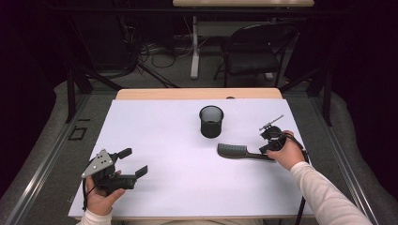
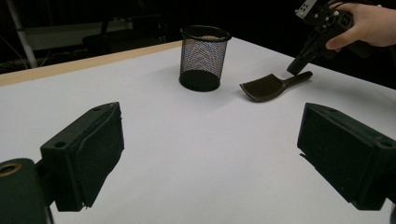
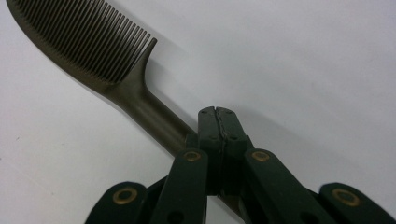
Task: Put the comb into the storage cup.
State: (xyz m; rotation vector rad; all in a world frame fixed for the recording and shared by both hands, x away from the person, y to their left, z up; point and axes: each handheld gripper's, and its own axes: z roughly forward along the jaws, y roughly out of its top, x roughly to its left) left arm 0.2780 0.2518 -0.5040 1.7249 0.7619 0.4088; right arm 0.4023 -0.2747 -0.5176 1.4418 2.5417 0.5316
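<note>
A dark comb (image 1: pixel 232 151) lies flat on the white table (image 1: pixel 164 140), teeth end to the left and handle to the right. My right gripper (image 1: pixel 264 149) comes down on the handle. In the right gripper view its jaws are pressed together, and the comb (image 3: pixel 88 46) handle passes underneath my right gripper (image 3: pixel 217 116), not between the pads. A black mesh cup (image 1: pixel 211 122) stands upright just behind the comb. My left gripper (image 1: pixel 135 161) is open at the near left with nothing in it. The left gripper view looks past my left gripper (image 2: pixel 210 154) to the cup (image 2: pixel 204 58), the comb (image 2: pixel 264 87) and my right gripper (image 2: pixel 295 69).
The white sheet covers a wooden table whose bare strip (image 1: pixel 197 93) shows along the far edge. A black chair (image 1: pixel 253 51) and a table leg (image 1: pixel 195 47) with cables stand on the floor beyond.
</note>
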